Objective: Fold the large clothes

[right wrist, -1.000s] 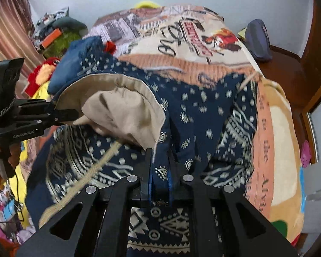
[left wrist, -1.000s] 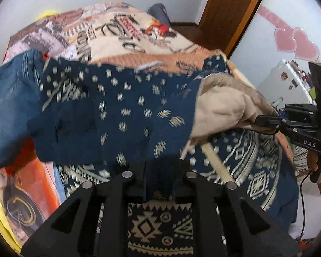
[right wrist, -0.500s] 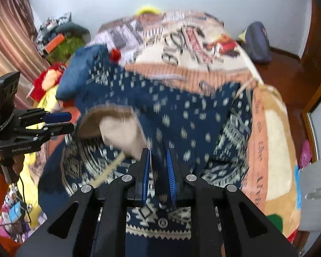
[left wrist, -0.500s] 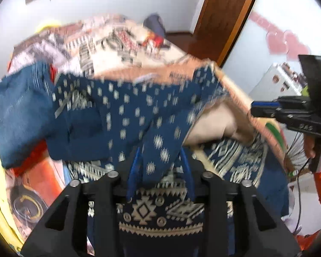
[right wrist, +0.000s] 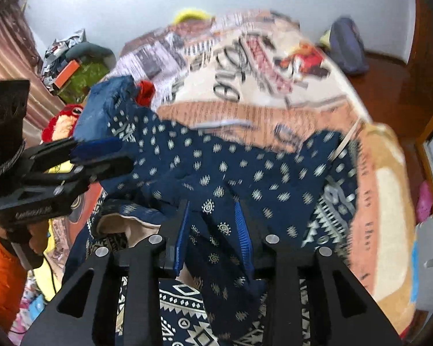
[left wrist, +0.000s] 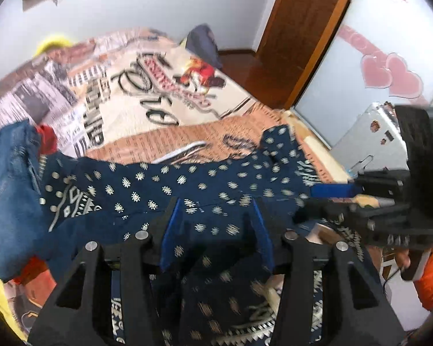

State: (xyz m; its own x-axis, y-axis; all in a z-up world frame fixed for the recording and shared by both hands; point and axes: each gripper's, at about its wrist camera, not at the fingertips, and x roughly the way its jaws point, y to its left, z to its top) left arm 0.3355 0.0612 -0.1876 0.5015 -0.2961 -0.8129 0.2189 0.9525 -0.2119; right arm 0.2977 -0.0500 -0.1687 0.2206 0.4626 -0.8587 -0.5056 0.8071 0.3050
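- Left gripper (left wrist: 216,216): fingers spread, patterned navy garment (left wrist: 205,184) draped loosely between them, seemingly unpinched.
- Right gripper (right wrist: 212,219): fingers likewise apart over cloth.
- Garment spread across printed bedspread (right wrist: 274,86), beside blue jeans (left wrist: 5,190).

- Even, soft indoor light is filling both views; no hard shadows are showing on the bed (left wrist: 158,92).
- Fisheye distortion is bending the door frame (left wrist: 311,37) and the walls; dark vignette is cutting every corner.
- Motion blur is smearing the blanket print (right wrist: 254,57) in the right wrist view, less so in the left.
- The navy patterned garment (left wrist: 205,184) is blurring close to the lens.
- The right gripper (left wrist: 332,199) is appearing soft and smeared.
- Mild glare is washing out the white panel (left wrist: 360,8).
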